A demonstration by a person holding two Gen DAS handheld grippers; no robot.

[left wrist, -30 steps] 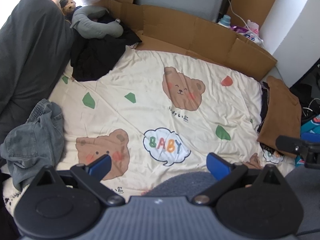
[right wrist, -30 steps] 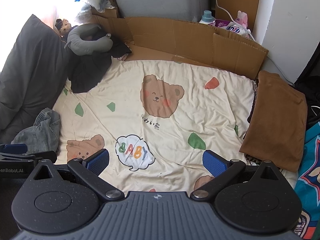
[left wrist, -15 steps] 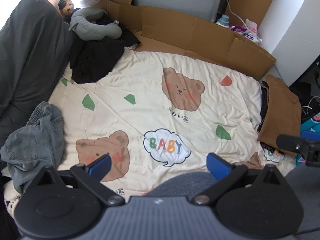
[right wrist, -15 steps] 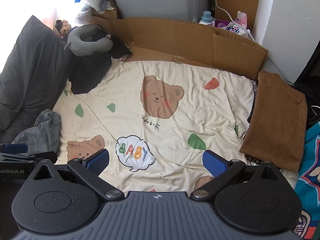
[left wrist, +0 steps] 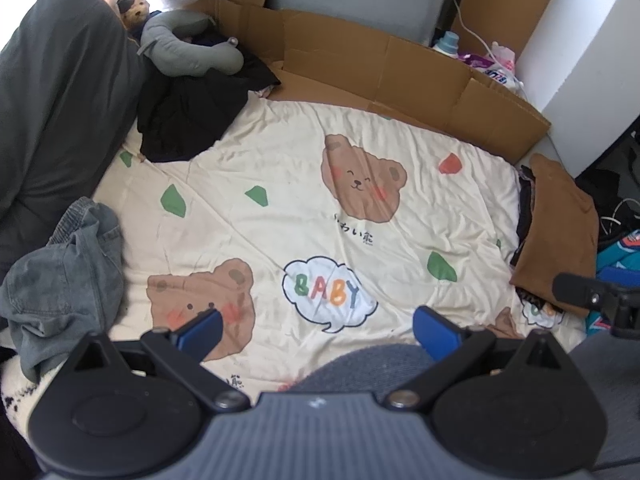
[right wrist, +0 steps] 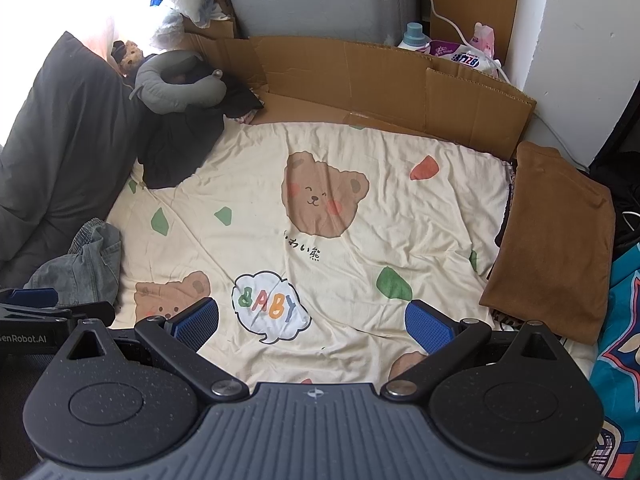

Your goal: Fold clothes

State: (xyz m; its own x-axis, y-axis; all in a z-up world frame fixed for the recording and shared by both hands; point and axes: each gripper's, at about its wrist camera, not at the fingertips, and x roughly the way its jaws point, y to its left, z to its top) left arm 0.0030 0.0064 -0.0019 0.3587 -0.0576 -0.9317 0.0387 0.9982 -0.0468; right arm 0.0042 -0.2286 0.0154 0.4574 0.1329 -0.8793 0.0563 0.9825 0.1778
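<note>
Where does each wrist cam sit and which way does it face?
Left wrist: on the left gripper, above the bed's near edge, facing the cream bear-print sheet; crumpled grey-blue jeans lie left; the right gripper's finger shows at right.
Right wrist: on the right gripper, same heading; folded brown garment lies right; the left gripper pokes in at left.
Shared: sheet, jeans, brown garment, flattened brown cardboard, grey U-shaped neck pillow.

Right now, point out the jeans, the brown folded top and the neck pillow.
jeans (left wrist: 60,276), left wrist view, middle of the crumpled heap.
brown folded top (right wrist: 554,232), right wrist view, centre of its flat face.
neck pillow (right wrist: 176,90), right wrist view, curved body.
</note>
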